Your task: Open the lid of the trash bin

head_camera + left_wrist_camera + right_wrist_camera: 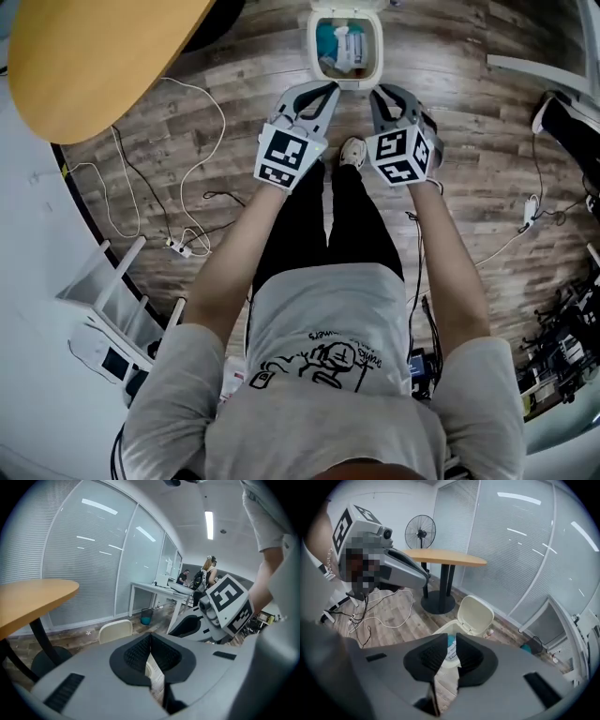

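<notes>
Two grippers, both empty right now: the left gripper (pixel 323 91) has its jaws pinched together on nothing, and the right gripper (pixel 389 94) has a narrow gap with nothing in it, you just see the bin through it. Both hang above the bin (pixel 348 82) on the person's side of it, well clear of its rim. The bin sits on the wood floor (pixel 450 56) just past the person's shoe (pixel 352 150). Its lid (pixel 476 615) is already tipped up behind the opening and there's trash showing inside, so I'd call the job pretty much done. Handling-wise it looks like thin cream plastic: light, stiff enough, smooth, so probably a bit slippery. A bin that light could skid or tip if you yank it. If it needed another go I'd pinch the lid's free lip, the edge farthest from the hinge. Room's decent, with open floor in front of the bin and a glass wall behind it. A table (pixel 94 56) stands off to the bin's left in the head view, and loose cables (pixel 202 141) trail on that side, so I'd keep clear of those.
</notes>
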### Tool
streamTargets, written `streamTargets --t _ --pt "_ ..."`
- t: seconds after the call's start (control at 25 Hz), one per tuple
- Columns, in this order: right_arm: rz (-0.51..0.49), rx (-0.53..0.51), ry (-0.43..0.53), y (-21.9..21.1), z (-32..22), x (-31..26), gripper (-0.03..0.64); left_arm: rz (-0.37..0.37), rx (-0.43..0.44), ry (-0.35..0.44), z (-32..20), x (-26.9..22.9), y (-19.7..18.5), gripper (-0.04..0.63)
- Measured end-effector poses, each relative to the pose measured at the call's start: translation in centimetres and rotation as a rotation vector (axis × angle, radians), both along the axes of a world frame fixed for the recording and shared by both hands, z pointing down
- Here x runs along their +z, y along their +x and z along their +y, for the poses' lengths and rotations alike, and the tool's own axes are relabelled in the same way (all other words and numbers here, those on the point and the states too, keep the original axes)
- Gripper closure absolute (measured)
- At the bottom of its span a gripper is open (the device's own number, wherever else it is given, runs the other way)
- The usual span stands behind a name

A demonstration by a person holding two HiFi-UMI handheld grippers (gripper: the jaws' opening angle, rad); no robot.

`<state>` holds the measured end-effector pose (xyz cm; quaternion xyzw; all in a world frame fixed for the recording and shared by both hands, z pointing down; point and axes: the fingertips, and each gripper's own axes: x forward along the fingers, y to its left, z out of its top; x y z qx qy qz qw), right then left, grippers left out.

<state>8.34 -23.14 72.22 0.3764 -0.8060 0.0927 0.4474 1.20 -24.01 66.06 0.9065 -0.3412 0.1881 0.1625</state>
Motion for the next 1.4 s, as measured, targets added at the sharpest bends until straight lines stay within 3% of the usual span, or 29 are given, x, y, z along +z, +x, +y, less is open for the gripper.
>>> streamTargets --t 0.28,1.04,1.4 --pt "-0.090 0.068 0.023 0.5 1.3 -8.2 0.560 0.035 0.006 0.051 1.3 -9.2 0.4 0.577" --pt "-0.437 0.252 0.224 1.6 2.6 -31.4 0.588 0.170 -0.034 0.224 4.0 -31.6 -0.2 0.577" --pt "-0.537 0.230 0.329 0.8 5.4 -40.6 0.591 0.224 -0.026 0.285 6.6 -38.9 -1.3 0.575"
